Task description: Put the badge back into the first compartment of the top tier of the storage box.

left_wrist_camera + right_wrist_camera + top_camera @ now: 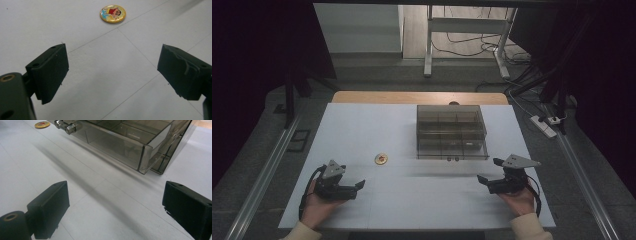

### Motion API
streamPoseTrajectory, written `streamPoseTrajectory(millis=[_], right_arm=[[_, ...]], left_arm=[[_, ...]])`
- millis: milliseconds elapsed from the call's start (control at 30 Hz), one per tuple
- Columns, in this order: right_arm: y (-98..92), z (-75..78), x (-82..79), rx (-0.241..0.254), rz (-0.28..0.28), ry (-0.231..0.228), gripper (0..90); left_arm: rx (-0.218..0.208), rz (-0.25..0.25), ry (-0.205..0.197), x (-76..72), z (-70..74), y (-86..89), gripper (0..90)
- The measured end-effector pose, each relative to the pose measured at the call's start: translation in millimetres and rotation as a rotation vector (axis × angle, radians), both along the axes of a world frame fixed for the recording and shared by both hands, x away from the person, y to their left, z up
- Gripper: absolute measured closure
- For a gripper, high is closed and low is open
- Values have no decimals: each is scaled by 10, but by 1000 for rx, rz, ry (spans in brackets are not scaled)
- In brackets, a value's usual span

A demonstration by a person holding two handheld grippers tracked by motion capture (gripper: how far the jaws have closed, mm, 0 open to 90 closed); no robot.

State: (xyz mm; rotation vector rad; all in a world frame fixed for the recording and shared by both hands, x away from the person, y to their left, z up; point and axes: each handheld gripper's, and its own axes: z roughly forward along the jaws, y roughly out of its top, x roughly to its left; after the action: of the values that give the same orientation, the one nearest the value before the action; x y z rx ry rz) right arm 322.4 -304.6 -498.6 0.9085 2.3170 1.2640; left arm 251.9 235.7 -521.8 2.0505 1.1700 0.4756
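Note:
A round yellow badge (381, 159) with a cartoon figure lies flat on the white table (362, 125). It sits ahead of my left gripper (360, 185), whose jaws are open and hold nothing. The left gripper view shows the badge (113, 13) beyond the left gripper (112, 67). A smoky clear drawer box (452, 132) with several compartments stands right of centre. Its front drawer (112, 142), with two metal knobs (65, 126), is pulled out a little. My right gripper (488, 170) is open near the box's front right corner, apart from it. In its own view the right gripper (116, 202) is empty, with the badge (42, 124) far off.
A wooden strip (419, 97) runs along the table's far edge. On the floor, a white power strip (544, 126) and cables lie at the right. A metal stand (428, 50) is behind the table. Rails (262, 180) flank both sides.

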Motion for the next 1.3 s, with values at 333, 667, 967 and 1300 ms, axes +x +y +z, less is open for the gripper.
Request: streamPoseTrajectory(millis=[333,667,967,1300], right_arm=[[-4,-4,-1,6,-7,-1,69],[2,-16,8,-6,-7,9,69],[4,-22,13,-6,-11,10,69],[8,-28,15,-8,-13,13,69]], left_arm=[[1,2,-18,30,127,18,94],[-1,-29,-11,67,203,-29,95],[-11,-52,-3,158,267,-106,97],[-9,-71,-4,201,322,-147,99]])
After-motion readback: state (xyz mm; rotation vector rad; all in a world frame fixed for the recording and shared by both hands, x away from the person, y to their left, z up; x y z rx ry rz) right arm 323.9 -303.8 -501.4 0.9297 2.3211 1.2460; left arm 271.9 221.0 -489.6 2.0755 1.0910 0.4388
